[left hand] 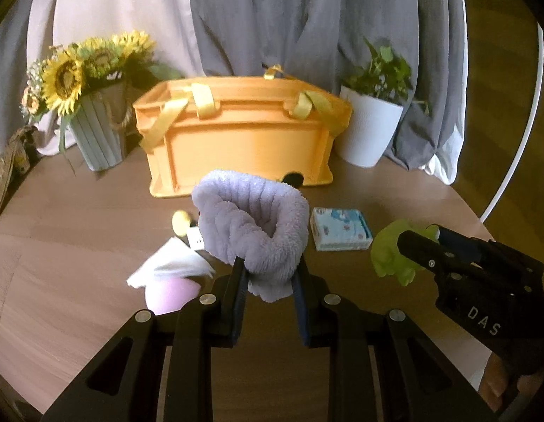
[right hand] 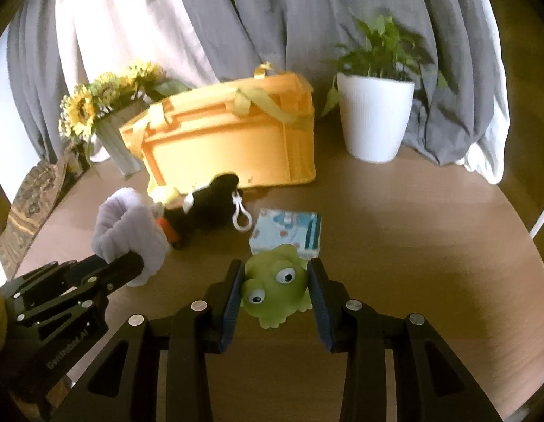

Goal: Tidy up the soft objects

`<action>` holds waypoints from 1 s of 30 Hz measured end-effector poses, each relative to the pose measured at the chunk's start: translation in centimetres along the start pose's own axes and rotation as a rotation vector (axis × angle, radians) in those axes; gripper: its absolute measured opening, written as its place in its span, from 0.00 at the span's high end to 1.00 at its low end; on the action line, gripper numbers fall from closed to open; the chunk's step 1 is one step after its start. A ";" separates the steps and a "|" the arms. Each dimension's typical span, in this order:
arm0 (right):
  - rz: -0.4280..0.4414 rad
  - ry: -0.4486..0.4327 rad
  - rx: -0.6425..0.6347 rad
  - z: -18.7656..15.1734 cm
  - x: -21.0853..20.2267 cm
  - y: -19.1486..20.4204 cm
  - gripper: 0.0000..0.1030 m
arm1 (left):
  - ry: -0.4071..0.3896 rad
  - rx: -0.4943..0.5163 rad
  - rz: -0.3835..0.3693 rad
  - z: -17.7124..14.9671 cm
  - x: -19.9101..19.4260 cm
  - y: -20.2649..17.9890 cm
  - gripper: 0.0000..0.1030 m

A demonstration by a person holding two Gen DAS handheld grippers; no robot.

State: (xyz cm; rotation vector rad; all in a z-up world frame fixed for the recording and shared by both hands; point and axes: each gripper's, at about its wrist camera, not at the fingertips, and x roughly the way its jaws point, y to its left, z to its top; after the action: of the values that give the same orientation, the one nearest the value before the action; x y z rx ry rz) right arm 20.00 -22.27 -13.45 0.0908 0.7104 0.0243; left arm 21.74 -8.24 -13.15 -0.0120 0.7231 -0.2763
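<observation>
The left hand-held gripper point(left hand: 268, 277) was clamped on the lower edge of a lavender fleece cloth point(left hand: 252, 225), so the bulk of it stood curled above the pads and clear of the table point(left hand: 395, 316). The right hand-held gripper point(right hand: 276, 286) was closed on a green rubber frog point(right hand: 275, 286), pinched at its sides with the eyes facing the camera, and it too appeared lifted. Both pointed toward the orange basket point(left hand: 242, 137) at the back of the table, probably their destination. A tissue pack point(left hand: 340, 228), a black plush keychain point(right hand: 215, 207) and a pink soft thing point(left hand: 171, 297) lay loose in front of the basket, seemingly awaiting their turn.
</observation>
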 end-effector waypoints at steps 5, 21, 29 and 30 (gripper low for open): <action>0.001 -0.058 -0.011 1.6 -1.3 0.5 0.63 | -0.045 0.000 0.006 1.5 -1.2 0.3 0.76; 0.020 -0.194 -0.019 6.3 -3.6 2.5 0.63 | -0.171 0.003 0.018 5.8 -4.0 1.8 0.76; 0.029 -0.260 -0.025 8.7 -4.2 3.6 0.63 | -0.224 0.007 0.011 8.1 -4.8 2.9 0.76; 0.028 -0.268 -0.027 9.0 -4.2 3.7 0.63 | -0.229 0.008 0.011 8.3 -4.9 2.9 0.76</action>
State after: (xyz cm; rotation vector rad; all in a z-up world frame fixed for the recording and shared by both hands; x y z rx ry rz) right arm 22.71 -19.46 -3.59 0.0768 0.4411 0.0476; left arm 24.42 -4.89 -4.02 -0.0313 0.4941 -0.2627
